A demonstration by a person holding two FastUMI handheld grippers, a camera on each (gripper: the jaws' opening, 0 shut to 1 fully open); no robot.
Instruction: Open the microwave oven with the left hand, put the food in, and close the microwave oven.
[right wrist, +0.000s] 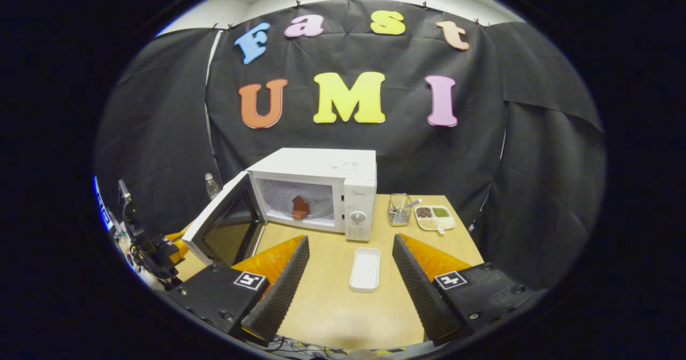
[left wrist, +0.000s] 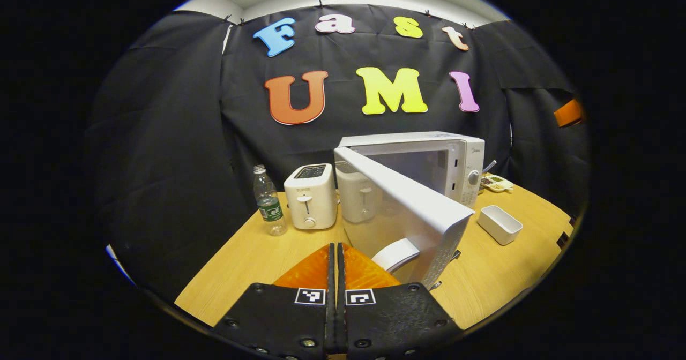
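- Left gripper (left wrist: pixel 336 253): fingers pressed together, nothing between them, poised just before the outer face of the open microwave door (left wrist: pixel 407 210), beside its handle (left wrist: pixel 395 254).
- Right gripper (right wrist: pixel 345 258): fingers spread wide, empty, held above the desk (right wrist: pixel 332 306) in front of the microwave; a white tray lies between and beyond the fingers.
- Desk: light wood surface; it carries all items below.
- Microwave oven (right wrist: pixel 321 188): white, stands at the back of the desk. Door swung wide to the oven's left. A small logo sits above the control panel; too small to read with confidence. One round dial (right wrist: pixel 357 217) shows on the panel.
- Food (right wrist: pixel 300 207): a reddish-brown piece, lying inside the microwave cavity.
- Toaster (left wrist: pixel 311 196): white, left of the microwave in the left gripper view, with a lever and knob on the front. Faint lettering on its face, illegible. Its image repeats as a reflection in the door.
- White tray (right wrist: pixel 365 269): rectangular, empty, on the desk in front of the control panel, apart from the oven.
- Water bottle (left wrist: pixel 268 202): clear plastic, upright, green label, text unreadable; stands just left of the toaster.
- Sectioned dish (right wrist: pixel 434 216): holds dark, green and pale contents, right of the microwave.
- Wire basket (right wrist: pixel 399 210): small, between the microwave and the sectioned dish.
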